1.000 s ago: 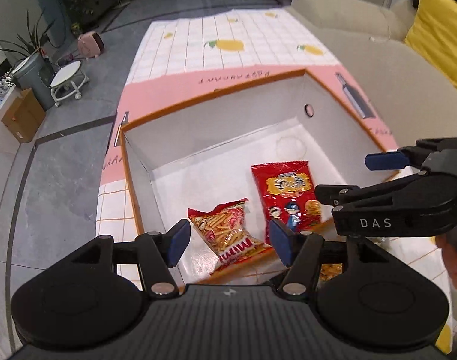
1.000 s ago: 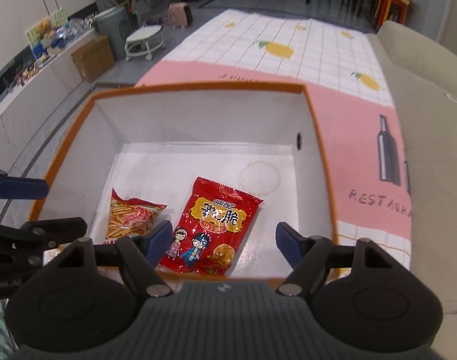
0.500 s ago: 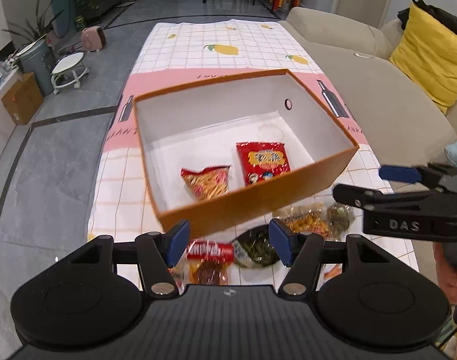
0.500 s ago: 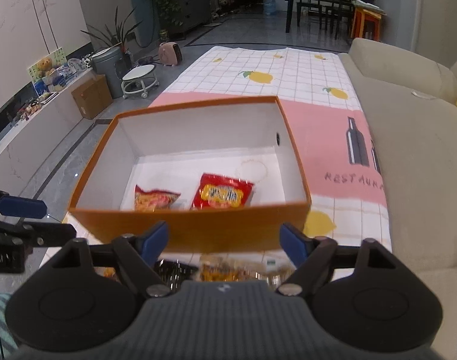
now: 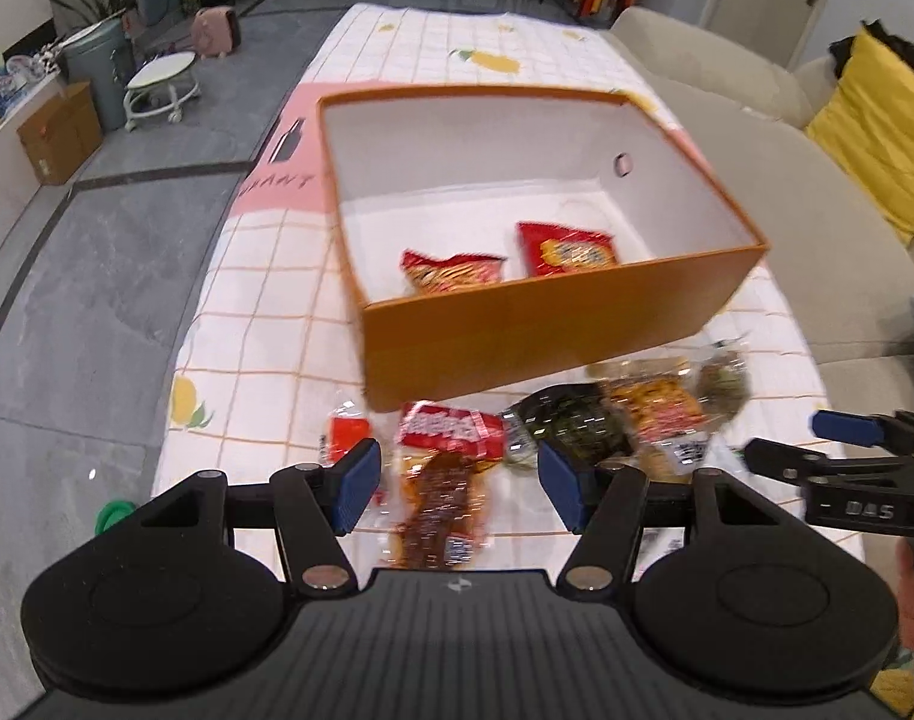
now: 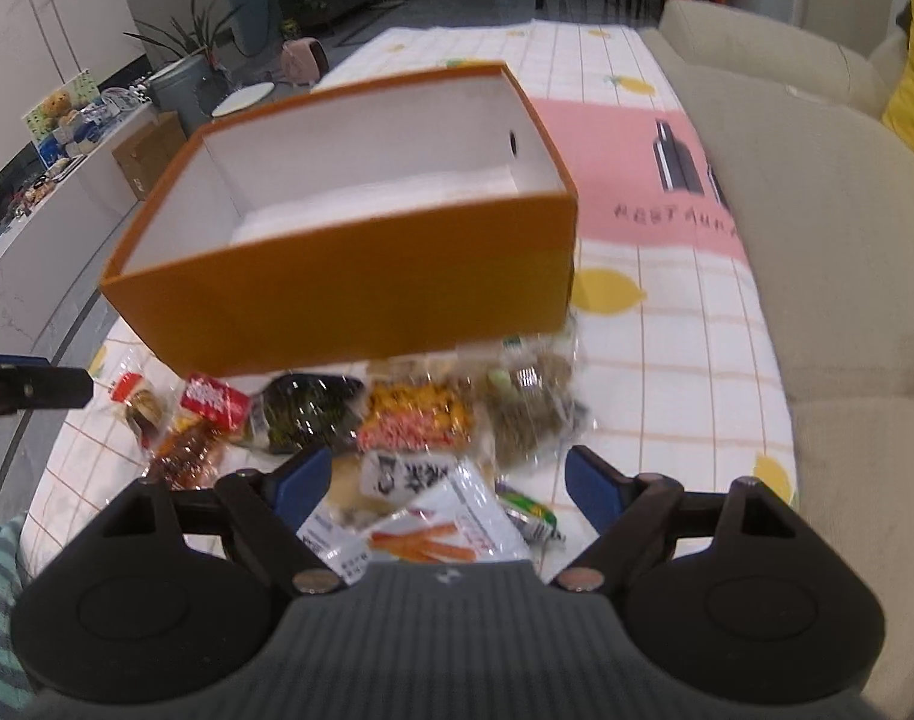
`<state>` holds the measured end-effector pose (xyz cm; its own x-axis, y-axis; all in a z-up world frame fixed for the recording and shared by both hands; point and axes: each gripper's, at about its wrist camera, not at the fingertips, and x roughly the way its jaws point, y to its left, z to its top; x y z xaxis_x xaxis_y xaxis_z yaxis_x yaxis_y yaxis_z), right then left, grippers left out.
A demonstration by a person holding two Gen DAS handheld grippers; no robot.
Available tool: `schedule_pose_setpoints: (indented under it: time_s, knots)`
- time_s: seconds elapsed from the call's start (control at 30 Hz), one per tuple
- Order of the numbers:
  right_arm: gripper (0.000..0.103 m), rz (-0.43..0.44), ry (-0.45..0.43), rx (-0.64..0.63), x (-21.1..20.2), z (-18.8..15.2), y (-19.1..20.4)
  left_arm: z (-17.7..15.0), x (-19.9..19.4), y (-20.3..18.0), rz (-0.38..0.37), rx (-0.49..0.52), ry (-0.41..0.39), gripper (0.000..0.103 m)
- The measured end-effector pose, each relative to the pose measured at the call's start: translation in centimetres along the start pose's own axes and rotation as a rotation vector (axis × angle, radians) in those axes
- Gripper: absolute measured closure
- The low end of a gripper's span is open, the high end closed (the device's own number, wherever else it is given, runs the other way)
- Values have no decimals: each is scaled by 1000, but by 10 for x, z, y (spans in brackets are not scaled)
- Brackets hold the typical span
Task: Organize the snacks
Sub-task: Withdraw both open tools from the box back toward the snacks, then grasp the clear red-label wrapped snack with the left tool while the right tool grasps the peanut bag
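Note:
An orange box (image 5: 547, 330) with a white inside stands on the table; it also shows in the right wrist view (image 6: 348, 294). Two red snack bags (image 5: 453, 270) (image 5: 568, 249) lie in it. Several loose snack packets lie on the cloth in front of it: a red one (image 5: 450, 426), a dark green one (image 5: 571, 420), an orange one (image 5: 661, 402). My left gripper (image 5: 453, 489) is open and empty above the red packet. My right gripper (image 6: 447, 480) is open and empty above a white carrot-print packet (image 6: 432, 531).
The tablecloth (image 5: 264, 324) is white checked with lemons and a pink band. A beige sofa (image 6: 817, 228) runs along the right with a yellow cushion (image 5: 883, 120). Floor, a stool (image 5: 159, 81) and a cardboard box (image 5: 57, 132) lie to the left.
Both grippers have pulled back and down from over the box toward the near table edge. The loose packets in front of the box have come into view.

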<state>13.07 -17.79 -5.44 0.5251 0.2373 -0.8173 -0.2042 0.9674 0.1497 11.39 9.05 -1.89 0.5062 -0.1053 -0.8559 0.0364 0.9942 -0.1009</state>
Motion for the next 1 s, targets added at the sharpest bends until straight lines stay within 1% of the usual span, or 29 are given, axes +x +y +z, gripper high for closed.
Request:
schedule_pose_setpoints:
  time_s: [0.13,0.2,0.27,0.4,0.53,0.57,0.67,0.73,0.8,0.87,0.97,1.0]
  knots:
    - [21,1,16,7,10,0,-3,1,18,10,35,4,41,32]
    - [21,4,23,9,15,0,-5,0,27,14,65,3,64,32]
    - [21,6,35,19,21,-1,-7,0,35,18,79,-16,81,32]
    - [21,13,52,61,33,0,-13,-1,50,26,91,-85,102,32]
    - [21,22,57,74,44,5,-13,-1,60,28,111,-102,110,33]
    - [21,29,59,77,46,6,-13,-1,62,28,113,-102,114,34]
    - [21,38,64,94,55,10,-14,-2,67,27,127,-97,121,45]
    - [21,48,71,95,59,12,-13,-2,70,28,132,-100,128,54]
    - [23,64,73,88,63,13,-12,-4,73,29,127,-107,131,56]
    - [24,66,72,66,66,13,-8,-4,74,30,122,-120,122,56]
    - [31,51,61,10,69,13,1,-3,76,31,117,-123,117,55]
    - [32,48,59,-16,70,14,4,-2,77,30,117,-118,117,54]
